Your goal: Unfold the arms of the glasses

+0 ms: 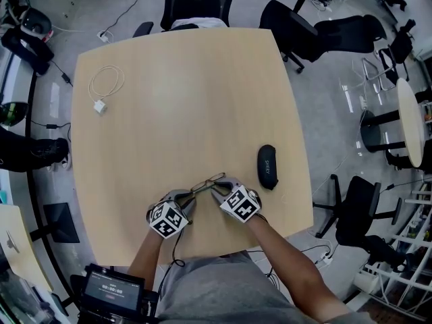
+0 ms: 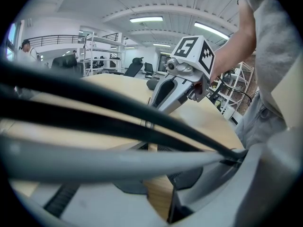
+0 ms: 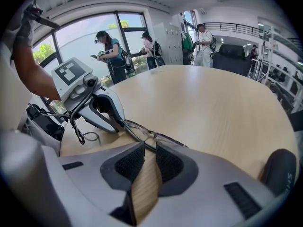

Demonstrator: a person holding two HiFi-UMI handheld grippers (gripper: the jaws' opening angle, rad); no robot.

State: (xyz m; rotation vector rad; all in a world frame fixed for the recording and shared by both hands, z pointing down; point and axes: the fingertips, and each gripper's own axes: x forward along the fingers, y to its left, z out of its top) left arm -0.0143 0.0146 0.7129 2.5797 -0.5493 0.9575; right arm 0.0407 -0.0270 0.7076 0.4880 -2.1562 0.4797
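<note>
The glasses (image 1: pixel 208 183) are at the near edge of the desk (image 1: pixel 189 79), a little right of the middle, between the two claws. Both hands are brought close together in front of the person. The left forearm (image 1: pixel 145 258) comes up almost straight from the near side. The right forearm (image 1: pixel 290 255) comes in at a slant from the near right.

The left claw (image 1: pixel 191 198) points to the far right and is pinching the left end of the glasses. In the right gripper view its tips (image 3: pixel 120 122) are pressed together on the corner of the frame (image 3: pixel 151 135). In the left gripper view dark bars of the glasses (image 2: pixel 94 122) pass very near to the camera, blurred.

The right claw (image 1: pixel 217 191) points to the far left. Its pads (image 3: pixel 130 162) are nearly together and only a thin gap stays between them. The thin dark frame lies across their tips, and they seem to nip it.

A dark glasses case (image 1: pixel 267 167) lies just right of the hands. A white cable (image 1: pixel 106 86) lies coiled at the far left, well apart.
</note>
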